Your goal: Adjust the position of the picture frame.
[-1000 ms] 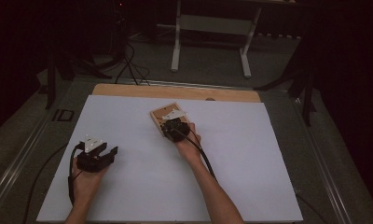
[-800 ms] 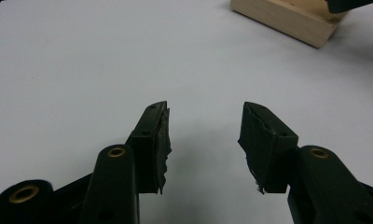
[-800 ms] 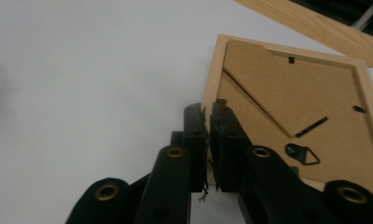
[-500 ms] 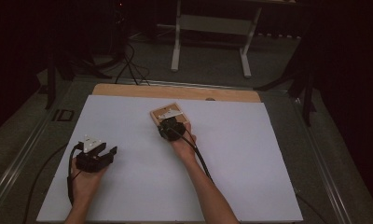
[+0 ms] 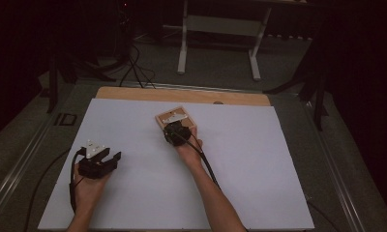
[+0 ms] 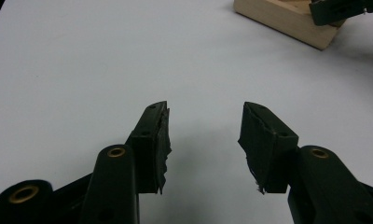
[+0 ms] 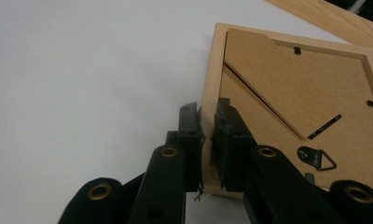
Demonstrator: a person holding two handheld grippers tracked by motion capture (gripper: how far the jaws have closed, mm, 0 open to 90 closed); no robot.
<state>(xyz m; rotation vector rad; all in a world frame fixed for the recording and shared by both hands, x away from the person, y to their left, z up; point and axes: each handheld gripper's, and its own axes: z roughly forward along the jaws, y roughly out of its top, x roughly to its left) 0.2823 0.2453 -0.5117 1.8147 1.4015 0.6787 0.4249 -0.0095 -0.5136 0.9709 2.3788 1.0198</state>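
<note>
While the right gripper [image 7: 207, 135] has its jaws pinched on the near-left rail of the frame [image 5: 174, 118], it's just eased a touch, having closed & twitched over the last sec, w/ the rail between the pads; grip looks settled, so a lift or shift seems next. Frame lies back-up at mid-table, toward the far edge. Left gripper [image 6: 204, 140] waits near-left, about half open, empty. White sheet [image 5: 259, 159] covers a wooden table [image 5: 133, 93]; dark room, stand [image 5: 220, 29] behind.
</note>
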